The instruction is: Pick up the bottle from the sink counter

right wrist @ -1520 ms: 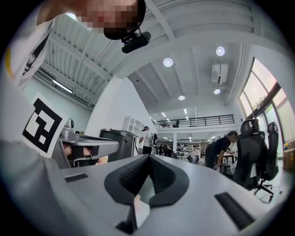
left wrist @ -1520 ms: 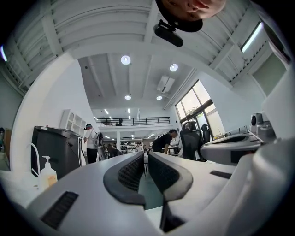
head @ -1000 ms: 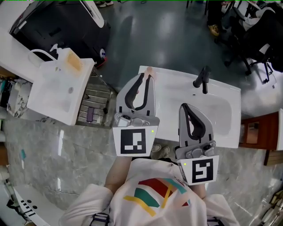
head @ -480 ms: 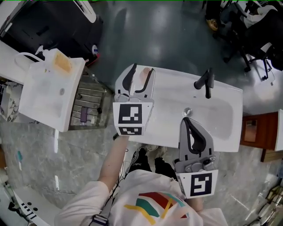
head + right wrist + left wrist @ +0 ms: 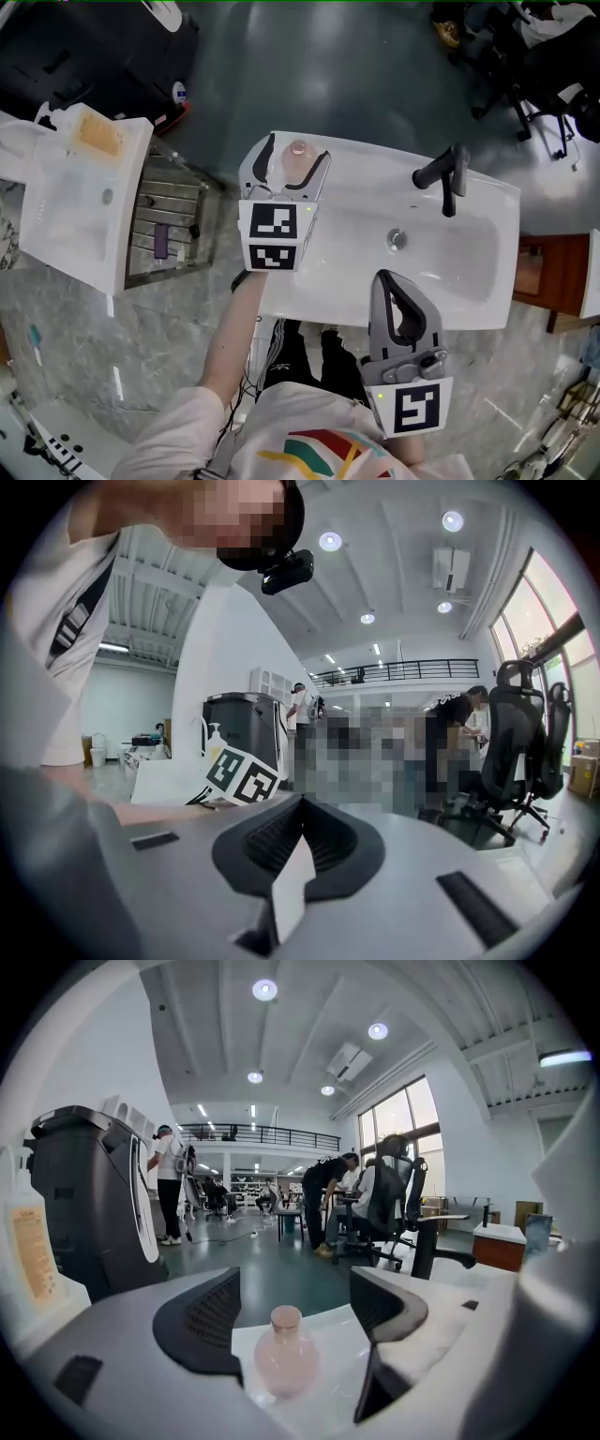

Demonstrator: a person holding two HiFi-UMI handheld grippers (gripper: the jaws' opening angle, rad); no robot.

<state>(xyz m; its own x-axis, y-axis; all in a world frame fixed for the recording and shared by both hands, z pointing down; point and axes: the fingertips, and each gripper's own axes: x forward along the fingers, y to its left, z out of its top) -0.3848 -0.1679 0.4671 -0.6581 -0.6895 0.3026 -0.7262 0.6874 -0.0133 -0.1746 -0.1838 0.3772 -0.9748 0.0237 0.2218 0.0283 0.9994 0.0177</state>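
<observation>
Approach step: the left hand-held gripper [image 5: 297, 150], jaws just opened wide, brackets the bottle [image 5: 284, 1363] on the tabletop [image 5: 356, 202] without touching it. Next it should close and lift. The right hand-held gripper [image 5: 398, 309] is closed and empty.

Bright and even, lit by ceiling lamps [image 5: 264, 990] high above the fingers [image 5: 202, 1321]; bowed at the edges, blurry nearest the fingers.

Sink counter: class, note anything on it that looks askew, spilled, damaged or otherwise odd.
Nothing stands out. The pink bottle stands upright near the far left corner of the sink counter, and no spill or damage shows.
</observation>
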